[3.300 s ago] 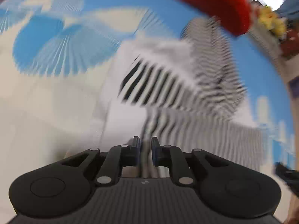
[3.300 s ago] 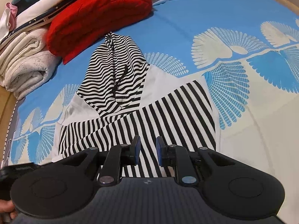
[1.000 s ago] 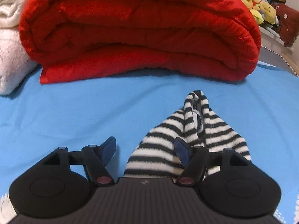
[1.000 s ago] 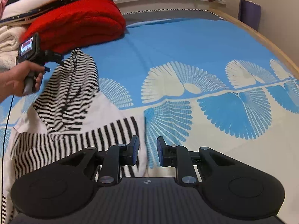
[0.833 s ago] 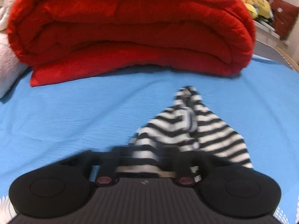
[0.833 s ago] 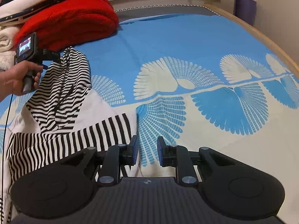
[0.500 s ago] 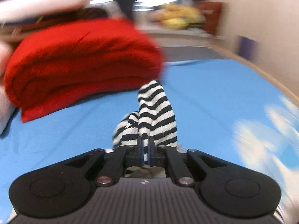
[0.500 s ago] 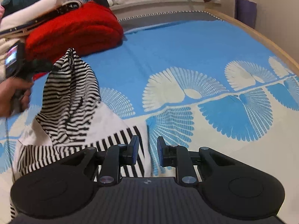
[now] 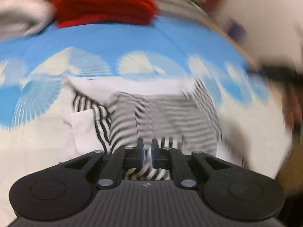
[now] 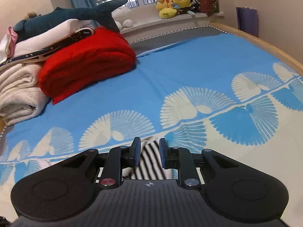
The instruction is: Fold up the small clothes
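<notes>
Clearly the blue bed sheet with white fan prints (image 10: 189,71) carried the black-and-white striped hooded top (image 9: 170,117), its hood pinched in my left gripper (image 9: 147,151), jaws narrow. My right gripper (image 10: 147,154) hung half-open over the hem. Folding the hood down was underway, I judged; next, lay it flat and release.

The small garment (image 9: 166,113) is white with black stripes, fine and wavy on one part, broader and straight on another, with plain white panels beside them. The bed cover (image 10: 189,75) is bright blue, printed with white fan-shaped shells, and turns cream nearer the cameras. The folded blanket (image 10: 85,64) is solid red; the towel (image 10: 17,94) beside it is off-white. The plush shark (image 10: 75,15) is dark teal, the plush toys (image 10: 174,2) on the sill yellow. The tongs (image 10: 148,155) are black with blue pads (image 10: 136,151).
</notes>
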### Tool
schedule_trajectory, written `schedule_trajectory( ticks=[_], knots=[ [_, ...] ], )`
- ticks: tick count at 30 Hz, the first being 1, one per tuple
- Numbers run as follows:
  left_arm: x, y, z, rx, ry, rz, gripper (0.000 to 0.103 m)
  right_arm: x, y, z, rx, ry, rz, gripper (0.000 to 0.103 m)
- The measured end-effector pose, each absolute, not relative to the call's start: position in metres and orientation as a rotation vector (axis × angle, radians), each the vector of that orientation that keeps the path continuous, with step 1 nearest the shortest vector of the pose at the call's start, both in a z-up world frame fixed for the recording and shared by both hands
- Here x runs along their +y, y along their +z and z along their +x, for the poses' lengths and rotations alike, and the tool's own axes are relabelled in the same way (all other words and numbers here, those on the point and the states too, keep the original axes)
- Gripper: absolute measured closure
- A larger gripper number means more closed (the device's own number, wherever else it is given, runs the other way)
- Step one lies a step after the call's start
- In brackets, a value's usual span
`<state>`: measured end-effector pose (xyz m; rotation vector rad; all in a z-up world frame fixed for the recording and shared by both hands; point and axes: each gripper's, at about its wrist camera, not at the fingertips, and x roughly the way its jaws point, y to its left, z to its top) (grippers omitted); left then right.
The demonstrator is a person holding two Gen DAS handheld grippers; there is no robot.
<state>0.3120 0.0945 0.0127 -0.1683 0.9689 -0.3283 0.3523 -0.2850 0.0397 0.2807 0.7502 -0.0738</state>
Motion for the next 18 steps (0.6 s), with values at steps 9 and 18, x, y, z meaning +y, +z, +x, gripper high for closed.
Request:
schedule_trajectory(
  ticks=[9,18],
  knots=[
    [0.109,-0.038,0.357,1.159,-0.129,-0.432,0.041,-0.264,-0.019,0.362,1.023,0.06,0.432,0.081],
    [0.132,-0.072,0.355,1.262,-0.012,-0.588,0.042,-0.232,-0.084,0.361,1.233,0.051,0.4,0.081]
  ],
)
